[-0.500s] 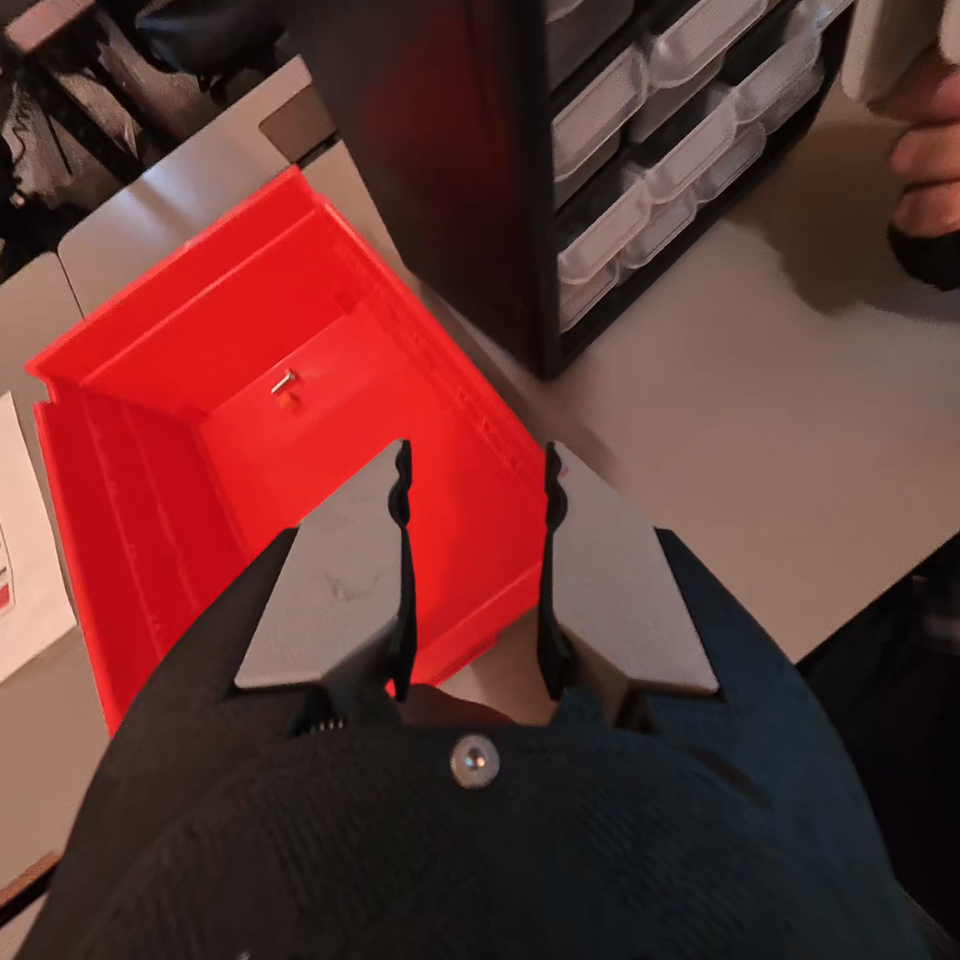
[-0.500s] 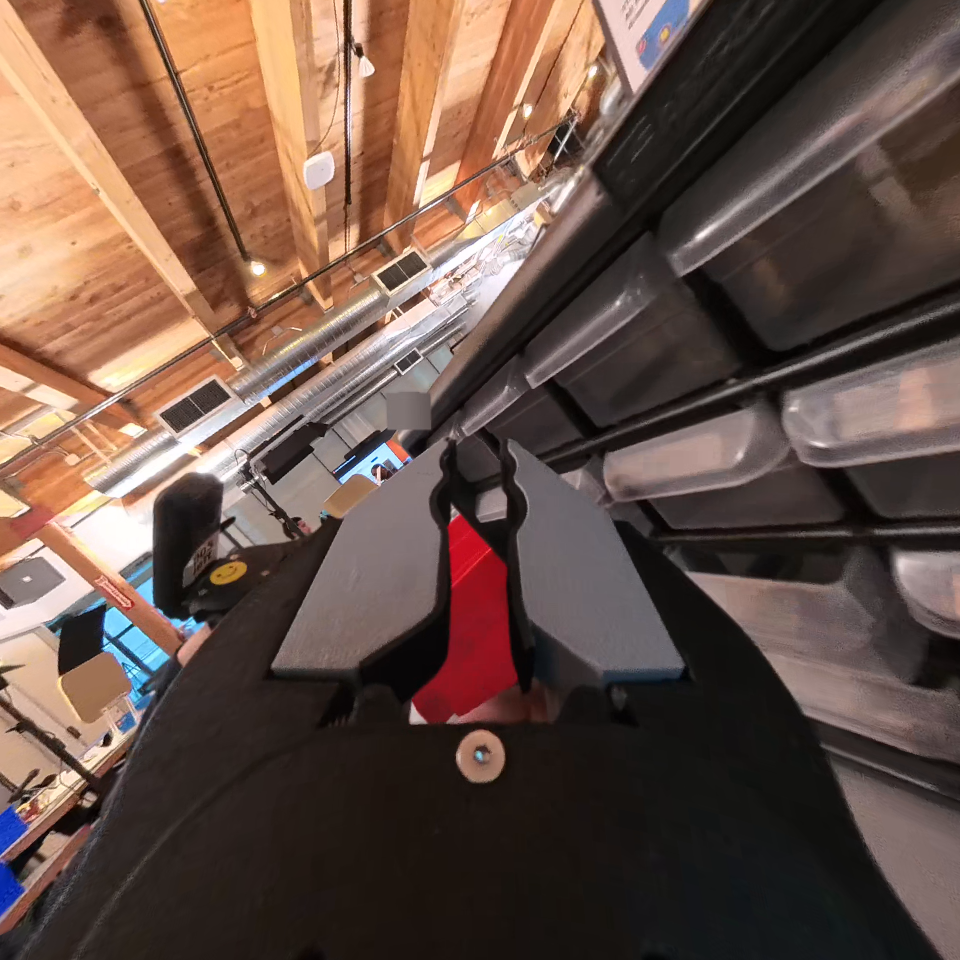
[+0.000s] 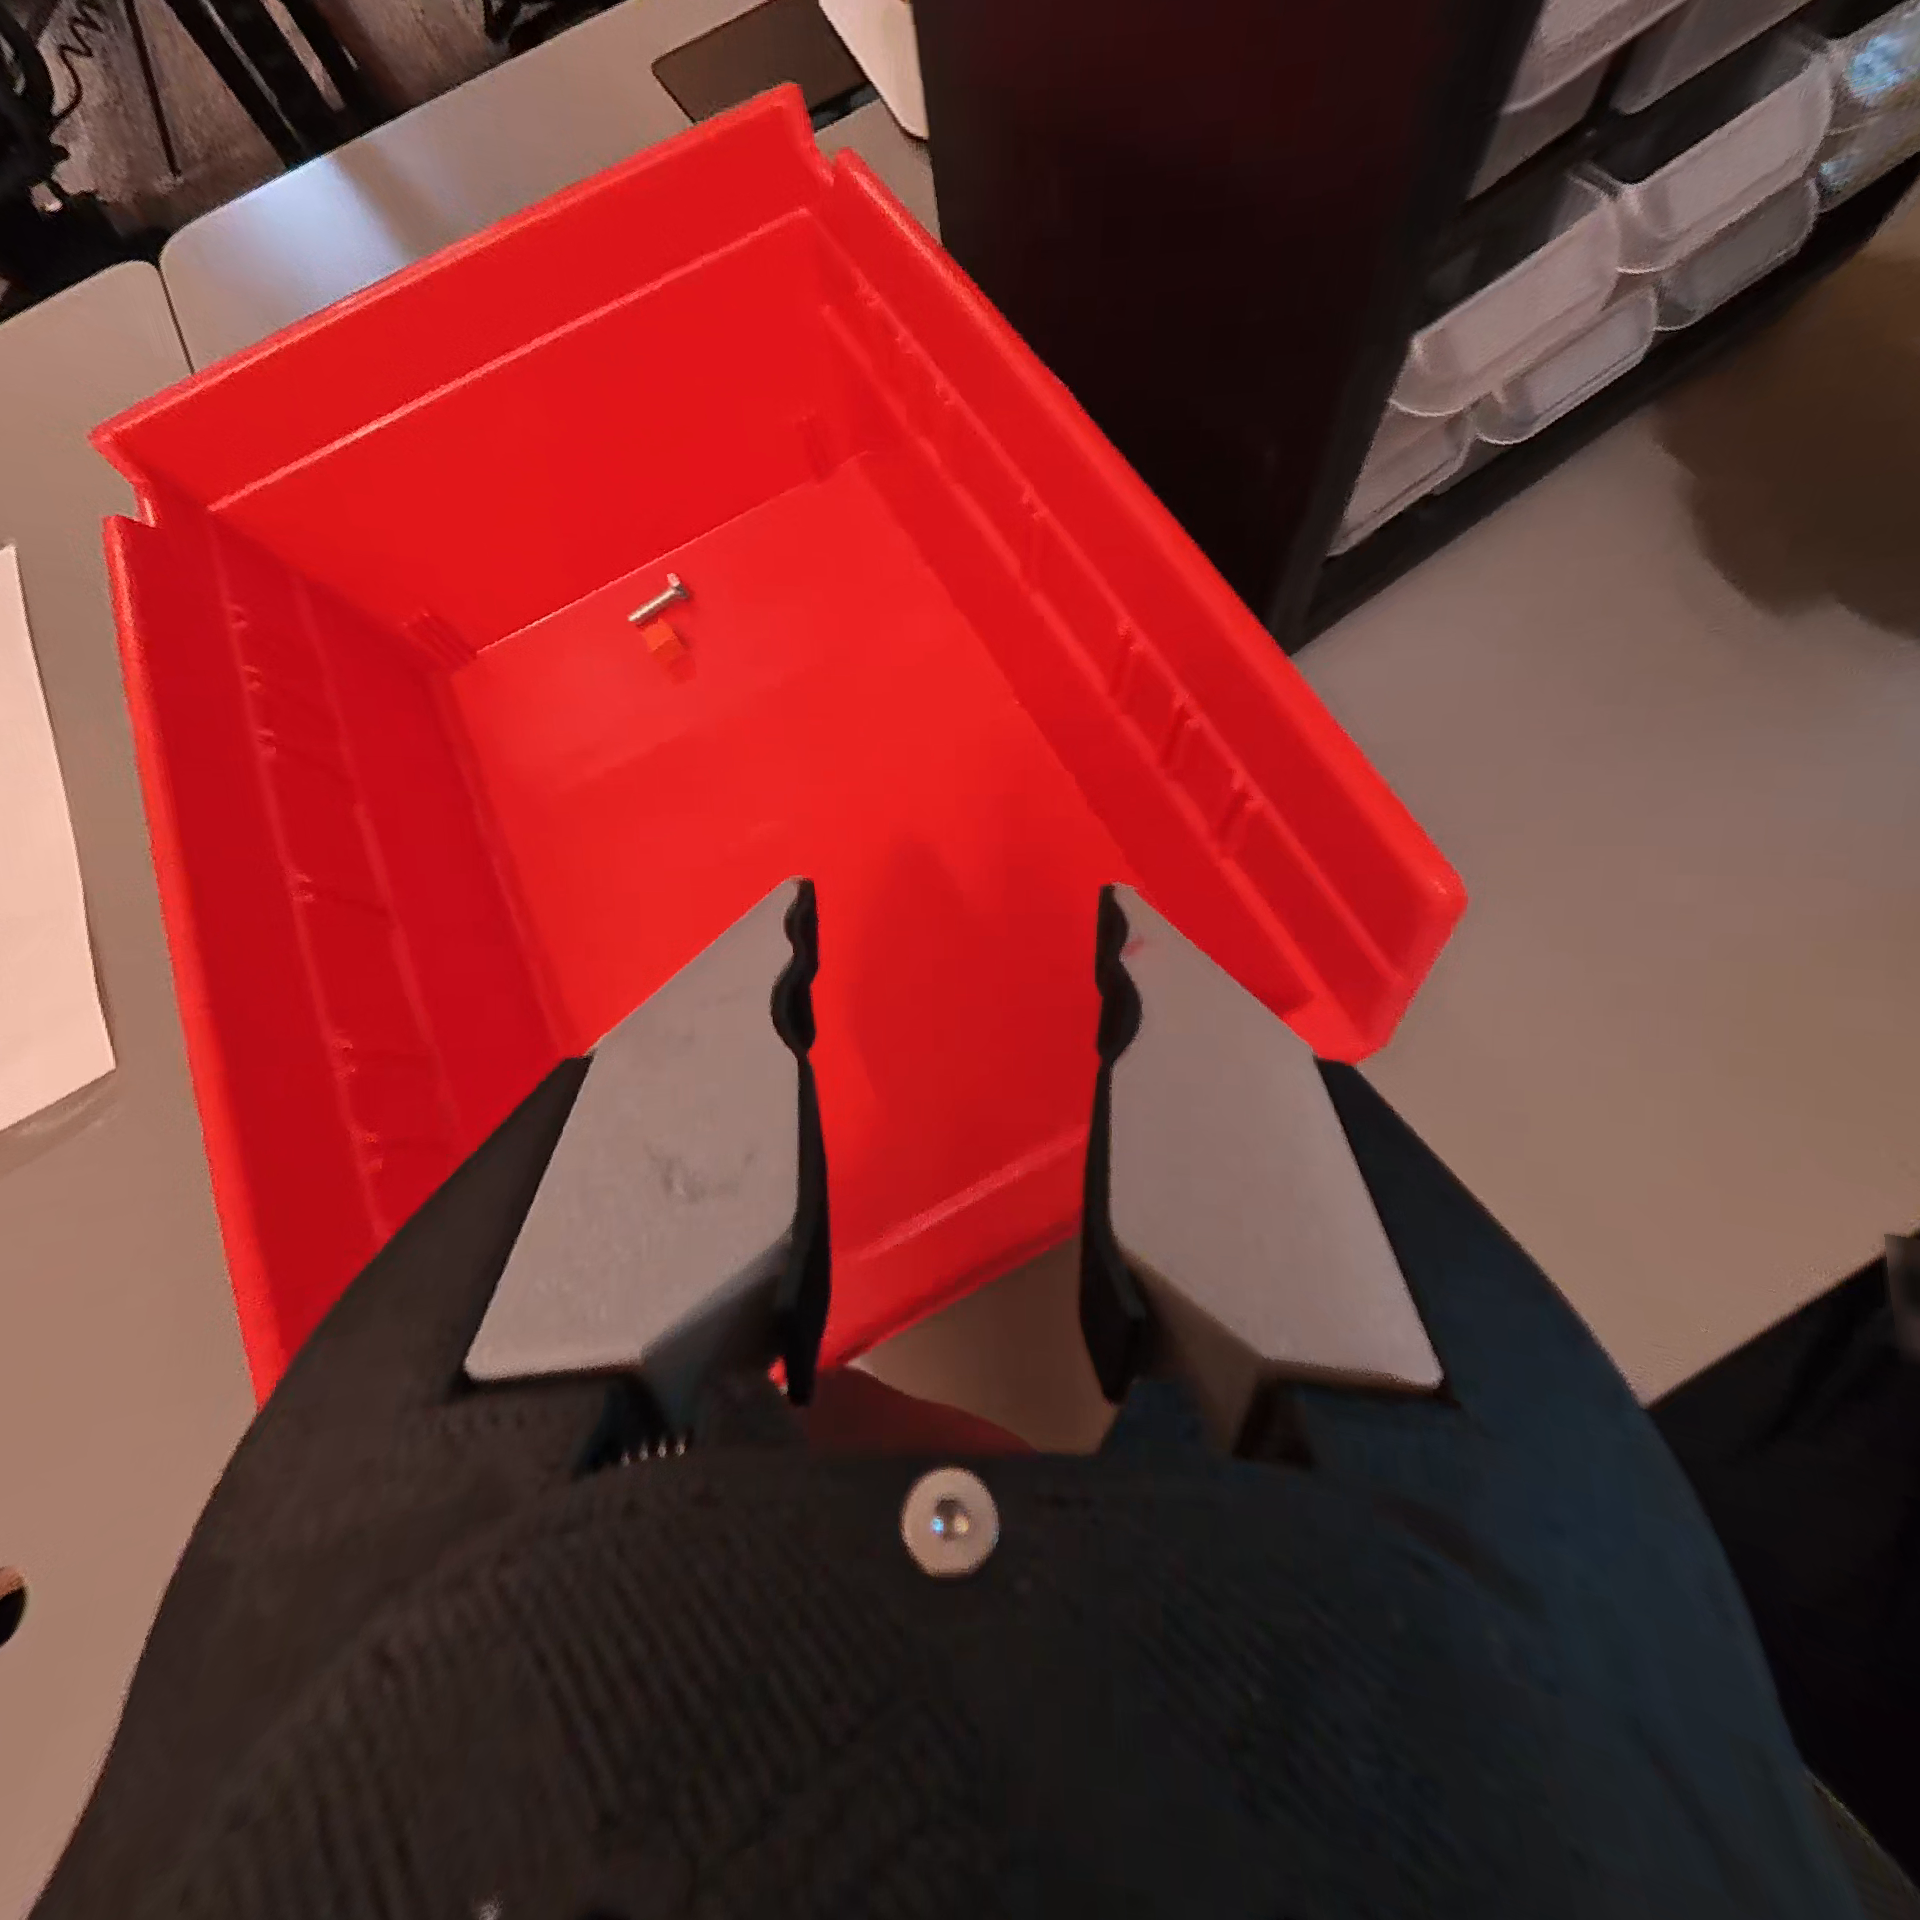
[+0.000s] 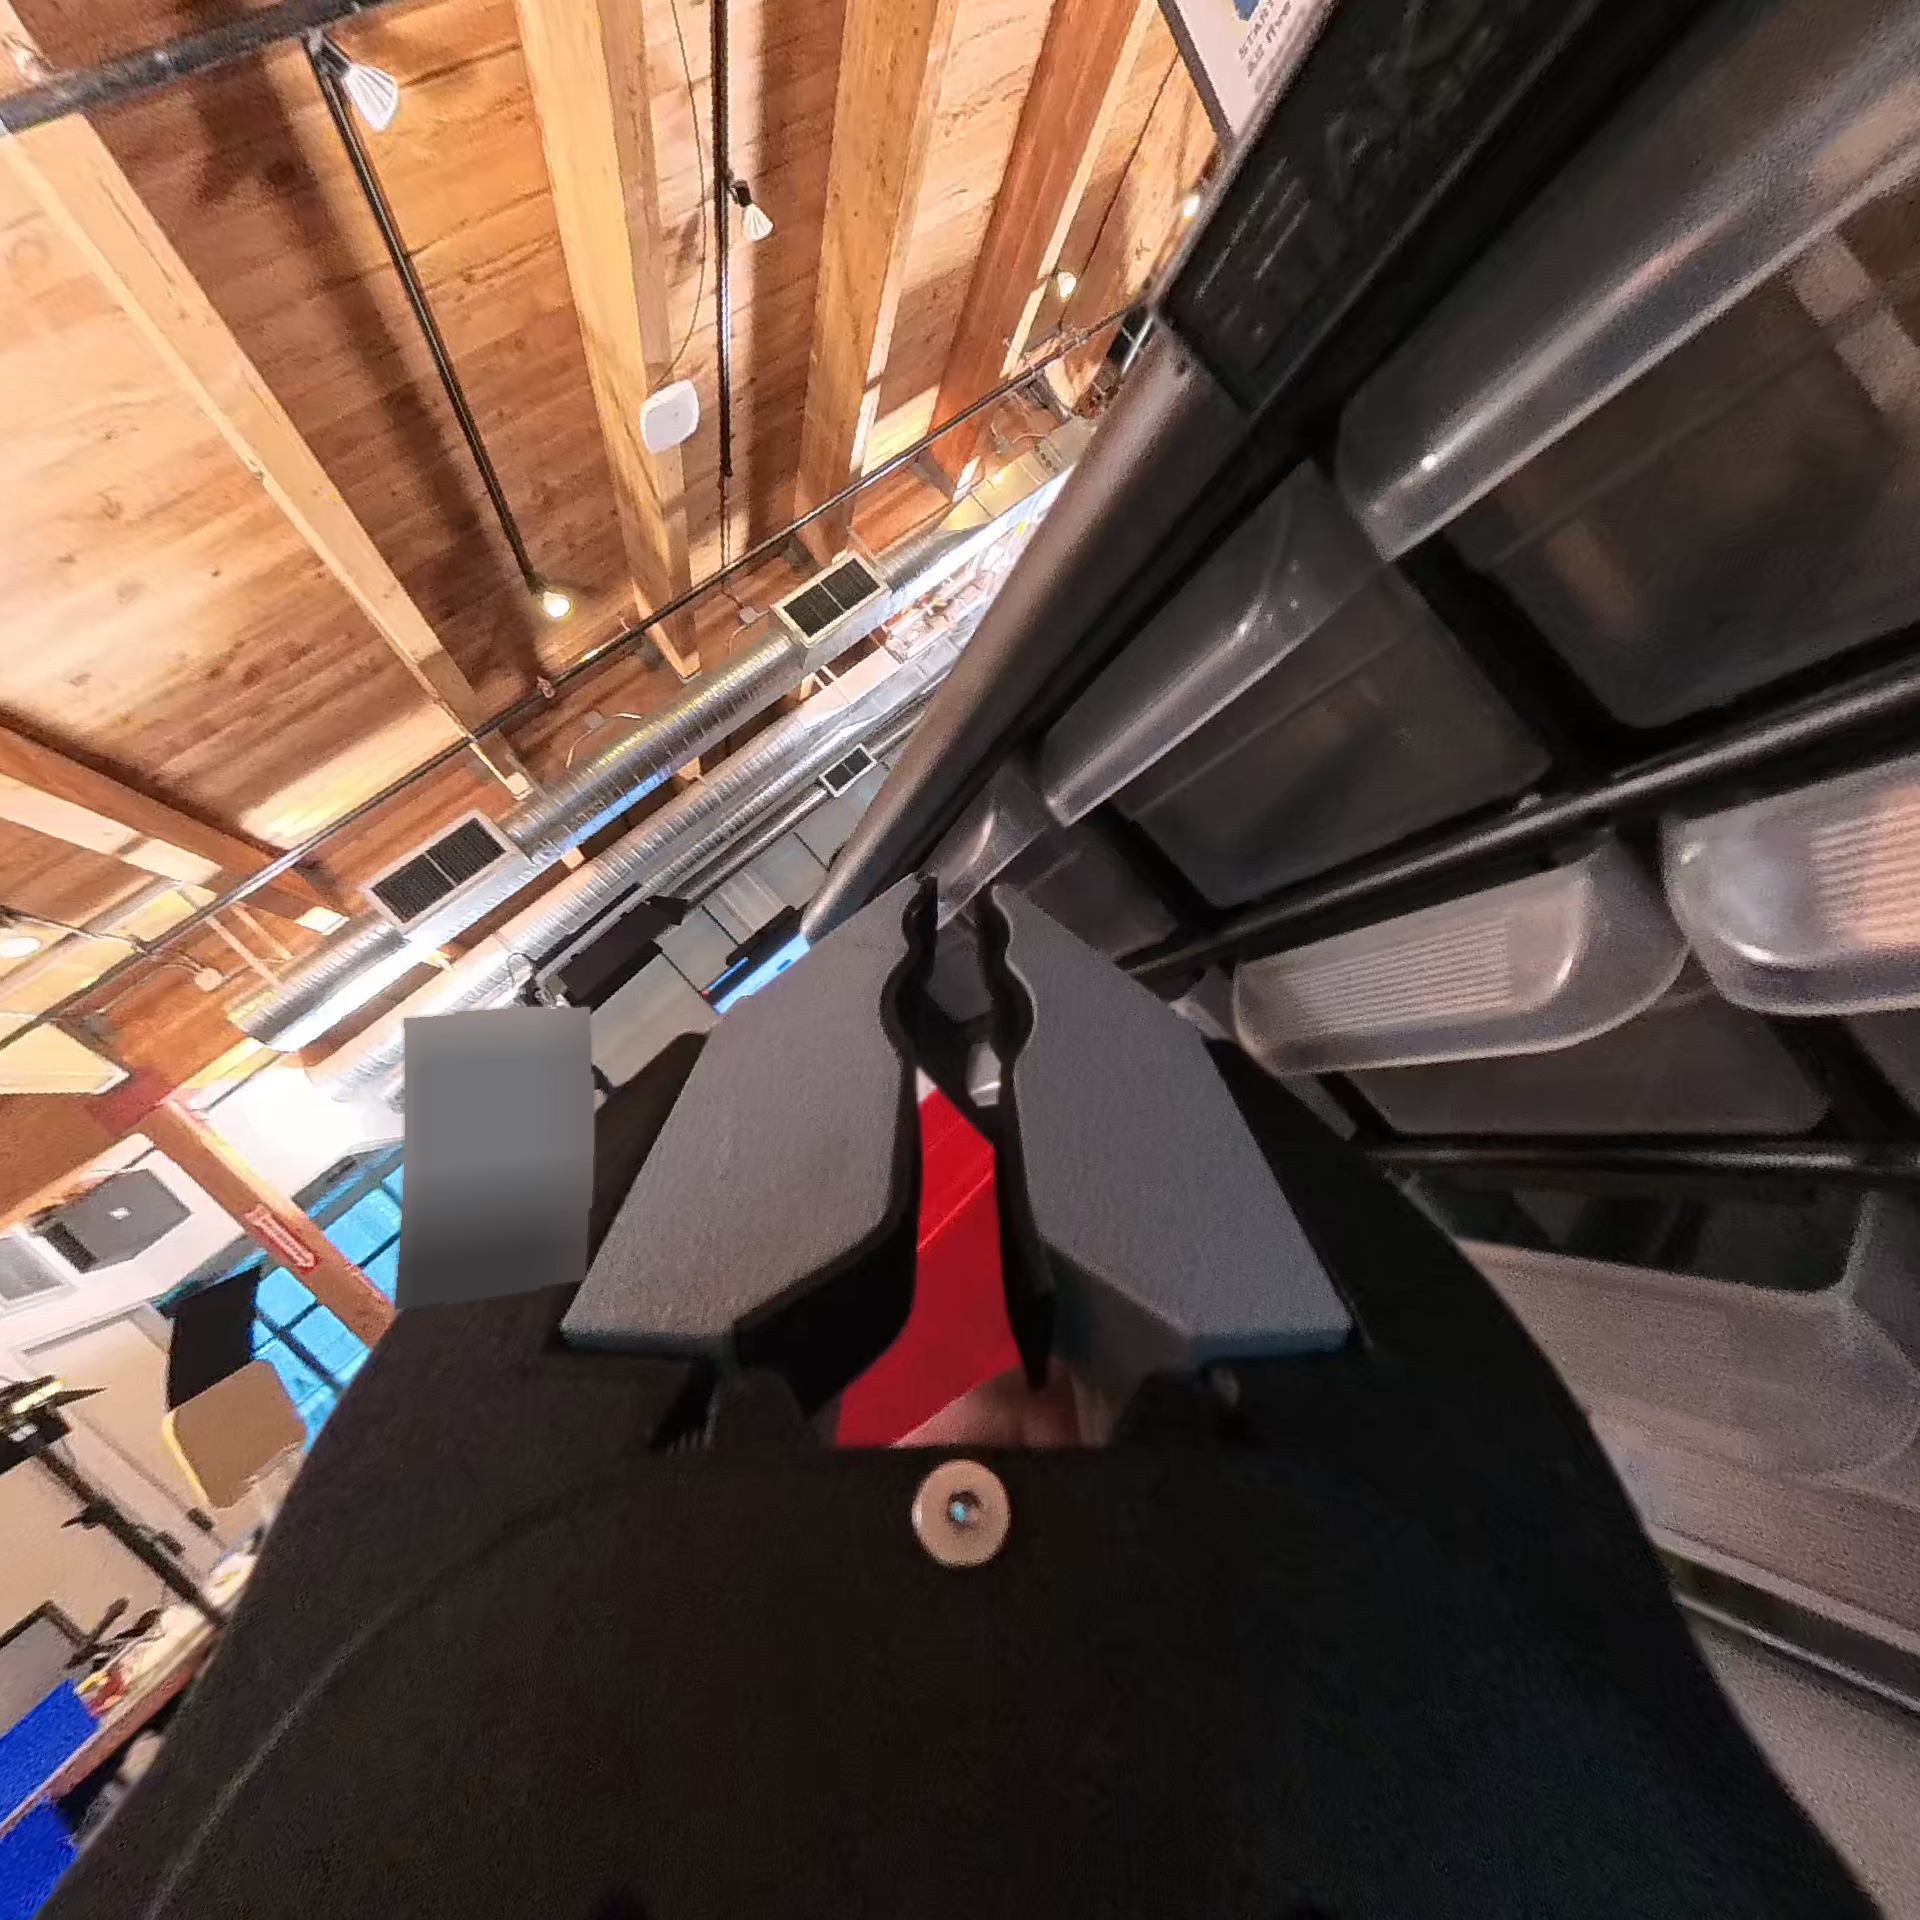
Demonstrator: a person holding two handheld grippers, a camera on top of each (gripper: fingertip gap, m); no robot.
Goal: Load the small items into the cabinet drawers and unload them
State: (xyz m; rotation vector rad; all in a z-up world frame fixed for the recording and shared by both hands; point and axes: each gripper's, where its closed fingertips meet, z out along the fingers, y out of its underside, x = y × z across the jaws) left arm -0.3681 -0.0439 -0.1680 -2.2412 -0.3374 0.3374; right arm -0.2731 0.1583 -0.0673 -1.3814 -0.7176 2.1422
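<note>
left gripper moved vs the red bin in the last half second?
Yes. The left gripper has shifted left, further over the red bin: both fingertips now sit above the bin floor, where its right one earlier lay past the bin's right wall, over the table.

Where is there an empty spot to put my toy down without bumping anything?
Most of the red bin's floor is bare; only a small screw and an orange bit lie near its back wall. The grey table is free between the bin and the drawer cabinet. It's crowded where bin and cabinet nearly meet.
</note>
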